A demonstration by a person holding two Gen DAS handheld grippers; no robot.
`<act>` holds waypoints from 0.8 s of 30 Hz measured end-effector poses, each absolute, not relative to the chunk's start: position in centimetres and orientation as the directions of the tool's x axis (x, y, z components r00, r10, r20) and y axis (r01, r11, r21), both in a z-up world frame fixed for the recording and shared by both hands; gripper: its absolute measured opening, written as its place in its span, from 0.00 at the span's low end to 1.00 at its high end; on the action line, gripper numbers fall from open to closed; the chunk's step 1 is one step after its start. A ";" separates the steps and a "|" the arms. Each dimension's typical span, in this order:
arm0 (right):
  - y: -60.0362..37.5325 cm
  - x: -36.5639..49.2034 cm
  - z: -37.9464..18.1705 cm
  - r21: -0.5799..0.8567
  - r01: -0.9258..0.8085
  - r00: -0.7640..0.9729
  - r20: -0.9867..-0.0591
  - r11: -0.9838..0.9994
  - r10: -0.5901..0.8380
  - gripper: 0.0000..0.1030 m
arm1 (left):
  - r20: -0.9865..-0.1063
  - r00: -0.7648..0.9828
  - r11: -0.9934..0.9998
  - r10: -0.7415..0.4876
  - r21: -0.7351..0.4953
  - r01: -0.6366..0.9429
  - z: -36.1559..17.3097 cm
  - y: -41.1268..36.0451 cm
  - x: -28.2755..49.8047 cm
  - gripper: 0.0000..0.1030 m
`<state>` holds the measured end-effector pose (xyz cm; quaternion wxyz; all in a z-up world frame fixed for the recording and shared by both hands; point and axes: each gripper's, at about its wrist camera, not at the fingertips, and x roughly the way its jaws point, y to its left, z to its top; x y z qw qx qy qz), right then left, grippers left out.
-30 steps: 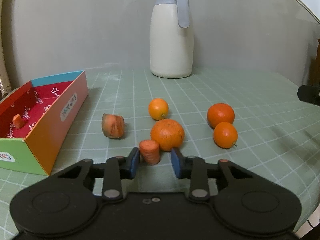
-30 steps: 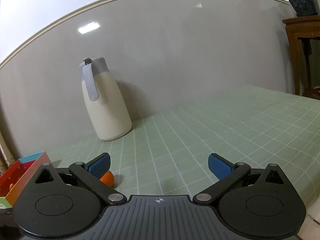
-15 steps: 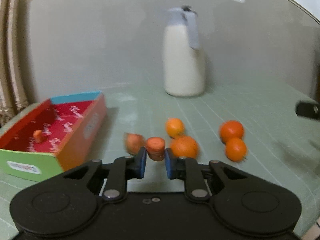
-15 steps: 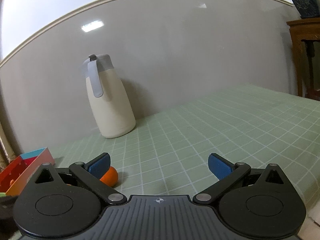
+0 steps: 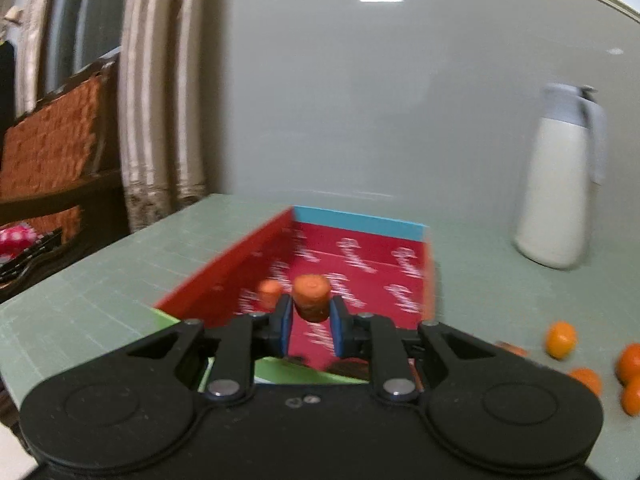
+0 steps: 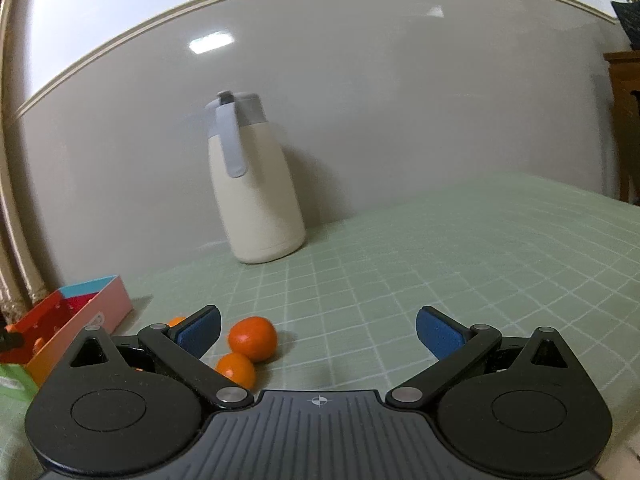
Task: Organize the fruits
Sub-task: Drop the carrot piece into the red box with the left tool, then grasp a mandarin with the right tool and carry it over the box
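Note:
My left gripper [image 5: 310,320] is shut on a carrot piece [image 5: 311,295] and holds it in the air over the near end of the open colourful box [image 5: 360,222]. Another carrot piece [image 5: 270,290] lies inside the box on its red floor. Several oranges [image 5: 561,339] lie on the table at the right edge of the left wrist view. My right gripper [image 6: 318,330] is open and empty above the table, with two oranges [image 6: 253,338] just inside its left finger. The box also shows in the right wrist view [image 6: 100,304], at the far left.
A cream thermos jug [image 6: 252,200] with a grey lid stands near the wall; it also shows in the left wrist view [image 5: 560,184]. The table has a green checked cloth [image 6: 440,264]. Curtains [image 5: 160,100] and a chair [image 5: 52,152] stand past the table's left edge.
My left gripper closed on the carrot piece, lifted it and swung left from the fruit pile to over the box. My right gripper drifted slightly, bringing more oranges into view.

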<state>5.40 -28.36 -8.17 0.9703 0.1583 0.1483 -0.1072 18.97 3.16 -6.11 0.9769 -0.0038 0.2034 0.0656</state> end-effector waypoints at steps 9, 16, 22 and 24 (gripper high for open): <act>-26.6 6.6 -8.5 0.267 0.200 0.936 -0.337 0.943 -0.103 1.00 | -0.454 0.864 0.971 0.217 0.009 -0.239 -6.2 6.6 20.6 0.15; -24.8 7.8 -8.4 0.282 0.131 0.940 -0.339 0.950 -0.029 1.00 | -0.427 0.880 0.973 0.207 -0.001 -0.229 -5.6 6.6 18.6 0.33; -22.8 8.8 -8.3 0.282 0.070 0.940 -0.340 0.957 0.032 1.00 | -0.378 0.898 0.966 0.226 -0.029 -0.255 -4.6 7.9 15.8 0.78; -22.0 9.2 -8.3 0.276 0.043 0.939 -0.341 0.960 0.056 1.00 | -0.374 0.900 0.967 0.224 -0.030 -0.253 -4.4 8.3 14.9 0.79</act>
